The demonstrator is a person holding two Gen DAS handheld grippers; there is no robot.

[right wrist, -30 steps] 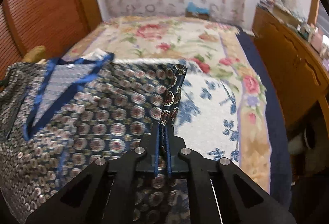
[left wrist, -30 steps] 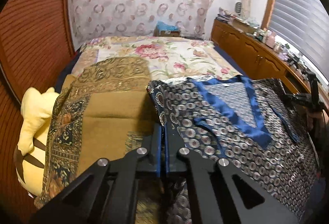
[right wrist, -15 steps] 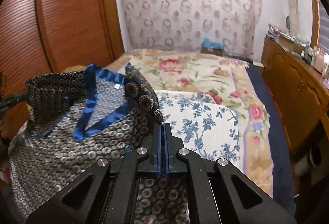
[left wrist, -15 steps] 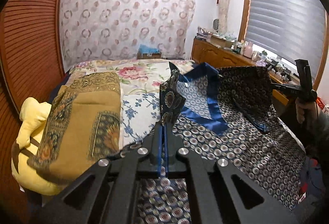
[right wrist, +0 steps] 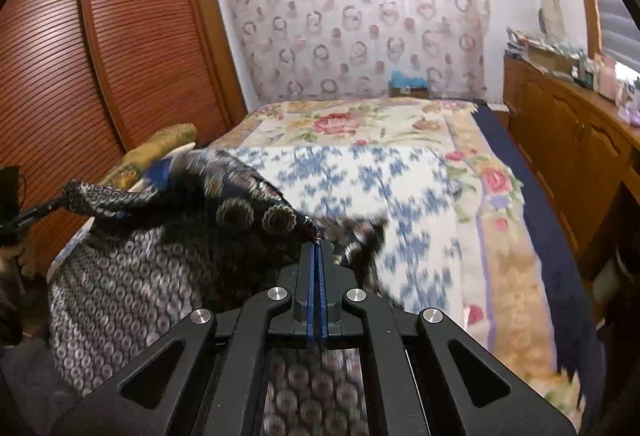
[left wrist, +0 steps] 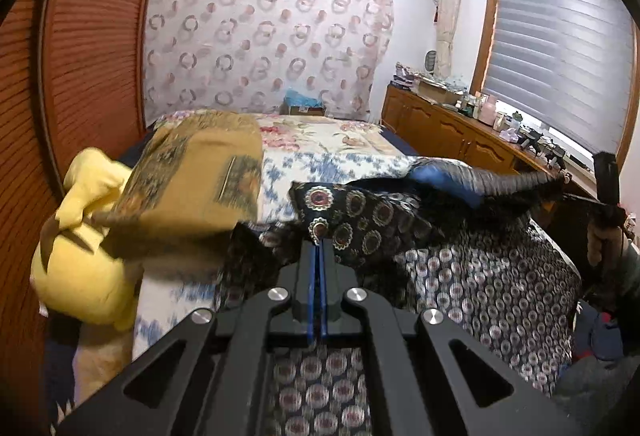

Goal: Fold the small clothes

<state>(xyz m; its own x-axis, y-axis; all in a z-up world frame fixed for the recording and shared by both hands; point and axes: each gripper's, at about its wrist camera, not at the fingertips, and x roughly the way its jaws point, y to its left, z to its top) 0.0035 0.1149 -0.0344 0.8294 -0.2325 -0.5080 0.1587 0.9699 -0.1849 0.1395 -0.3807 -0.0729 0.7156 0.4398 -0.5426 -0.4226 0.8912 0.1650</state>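
Note:
A dark patterned top with blue trim (left wrist: 472, 276) hangs stretched between my two grippers above the near end of the bed. My left gripper (left wrist: 319, 248) is shut on one shoulder corner of the top. My right gripper (right wrist: 317, 248) is shut on the other corner (right wrist: 276, 220). The body of the top (right wrist: 132, 276) drapes down below the held edge. The right gripper also shows at the far right of the left wrist view (left wrist: 606, 180), and the left gripper at the far left of the right wrist view (right wrist: 12, 204).
A folded mustard patterned cloth (left wrist: 200, 176) lies on a yellow plush toy (left wrist: 84, 248) at the bed's left. The floral bedspread (right wrist: 400, 172) stretches ahead. A wooden slatted wardrobe (right wrist: 100, 56) stands left, a cluttered wooden cabinet (left wrist: 460, 132) right.
Both grippers have lifted the top off the bed and pulled back, so the neckline edge is now raised and taut and the body hangs down.

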